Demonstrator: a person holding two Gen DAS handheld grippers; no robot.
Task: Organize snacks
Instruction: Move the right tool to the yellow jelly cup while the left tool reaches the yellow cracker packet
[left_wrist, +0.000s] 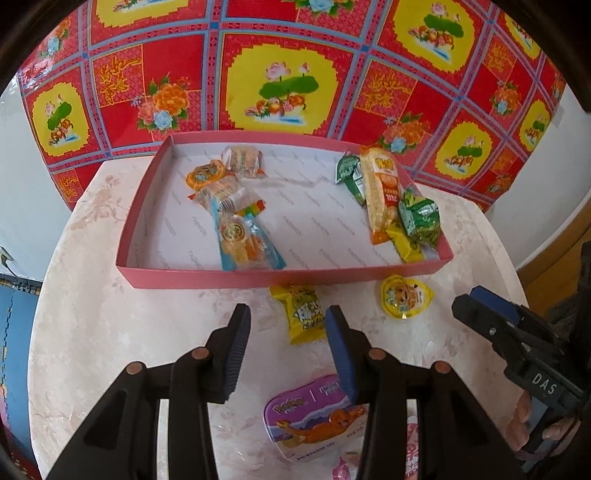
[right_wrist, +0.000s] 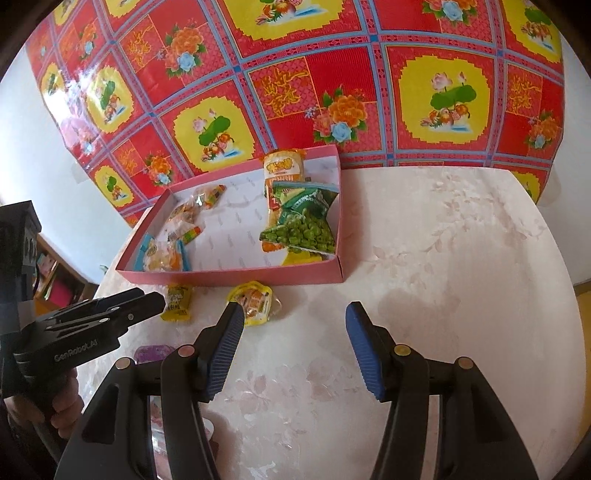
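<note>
A pink shallow box (left_wrist: 199, 277) (right_wrist: 236, 276) stands on the round marble table and holds several snacks: jelly packs at its left, green pea bags (left_wrist: 421, 218) (right_wrist: 306, 225) and an orange cracker pack (left_wrist: 382, 184) at its right. A yellow snack packet (left_wrist: 301, 314) (right_wrist: 178, 301) and a yellow jelly cup (left_wrist: 404, 297) (right_wrist: 255, 302) lie in front of the box. My left gripper (left_wrist: 286, 328) is open above the table, the yellow packet between its fingertips. My right gripper (right_wrist: 293, 325) is open and empty, the jelly cup by its left finger.
A purple tin (left_wrist: 314, 417) (right_wrist: 153, 353) lies near me under the left gripper, with pink packets (left_wrist: 412, 454) beside it. A red and yellow patterned cloth (left_wrist: 288, 74) hangs behind the table. The table's right half (right_wrist: 461, 258) is bare marble.
</note>
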